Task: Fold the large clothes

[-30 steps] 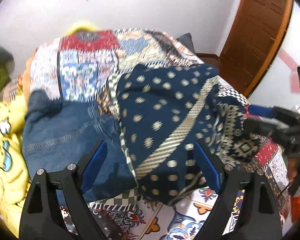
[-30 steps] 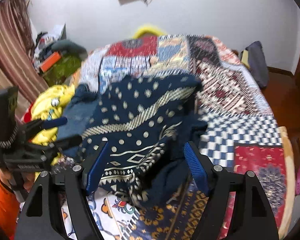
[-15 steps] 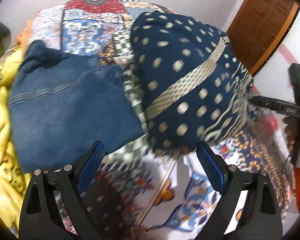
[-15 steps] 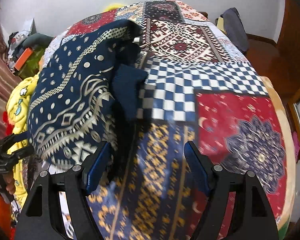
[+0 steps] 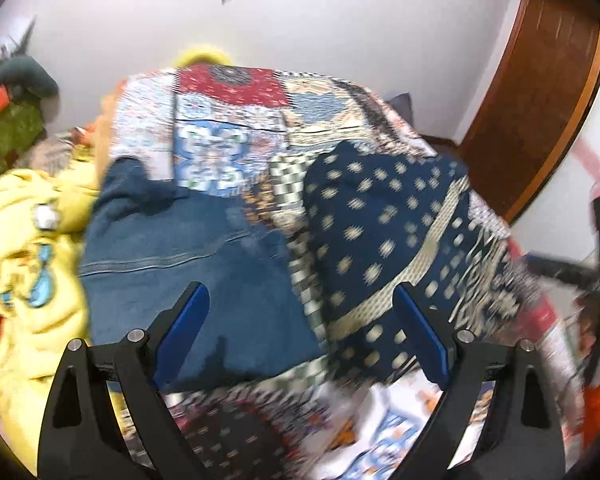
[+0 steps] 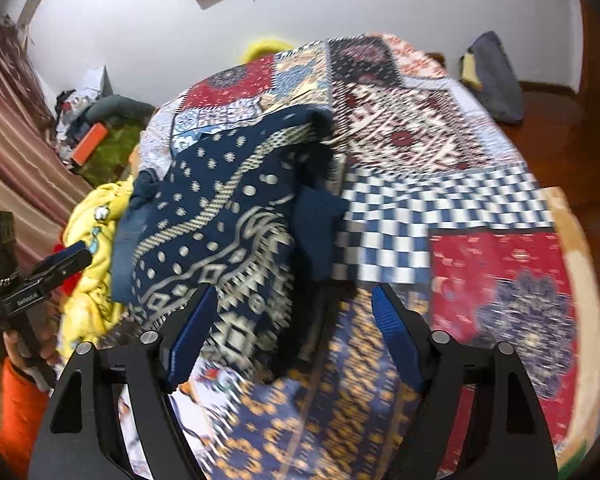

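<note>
- Under me: a bed spread with a patchwork cover (checks, red panels).
- On it lie 3 clothes: navy patterned garment, folded denim, yellow heap at its edge.

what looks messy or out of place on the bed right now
The navy patterned garment lies bunched, a plain navy part hanging off one side. A yellow heap is crumpled beside the denim piece.
</note>
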A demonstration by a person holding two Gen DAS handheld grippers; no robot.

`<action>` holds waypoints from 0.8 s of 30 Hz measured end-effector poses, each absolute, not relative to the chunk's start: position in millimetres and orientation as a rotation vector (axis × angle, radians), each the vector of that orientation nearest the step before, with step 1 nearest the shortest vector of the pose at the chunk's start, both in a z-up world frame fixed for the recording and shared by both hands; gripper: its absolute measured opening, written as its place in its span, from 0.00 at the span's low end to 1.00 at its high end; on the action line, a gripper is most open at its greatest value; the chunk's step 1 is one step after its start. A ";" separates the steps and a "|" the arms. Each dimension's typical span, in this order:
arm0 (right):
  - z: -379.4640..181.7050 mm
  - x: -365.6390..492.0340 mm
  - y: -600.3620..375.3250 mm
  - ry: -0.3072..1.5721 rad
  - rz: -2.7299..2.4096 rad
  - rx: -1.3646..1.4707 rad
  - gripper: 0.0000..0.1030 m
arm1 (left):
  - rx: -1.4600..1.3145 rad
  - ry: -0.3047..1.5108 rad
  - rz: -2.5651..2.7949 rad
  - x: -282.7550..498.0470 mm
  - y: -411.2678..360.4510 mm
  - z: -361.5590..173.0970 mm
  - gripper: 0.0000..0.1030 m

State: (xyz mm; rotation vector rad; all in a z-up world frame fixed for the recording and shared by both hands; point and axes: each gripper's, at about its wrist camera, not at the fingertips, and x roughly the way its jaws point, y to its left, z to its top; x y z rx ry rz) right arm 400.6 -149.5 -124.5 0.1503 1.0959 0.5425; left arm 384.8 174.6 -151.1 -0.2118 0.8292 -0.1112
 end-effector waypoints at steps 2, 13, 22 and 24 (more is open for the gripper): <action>-137.4 409.6 -139.7 1.130 0.564 0.173 0.75 | -0.285 0.856 -0.169 405.0 171.5 -159.1 0.91; -196.5 452.4 -125.5 1.276 0.661 0.381 0.75 | -0.731 1.073 -0.405 486.0 166.9 -243.6 0.92; -198.5 461.5 -98.6 1.241 0.753 0.367 0.58 | -0.716 1.057 -0.418 493.8 157.0 -245.1 0.84; -195.4 456.1 -95.9 1.236 0.753 0.356 0.44 | -0.702 1.049 -0.417 488.4 156.9 -239.9 0.77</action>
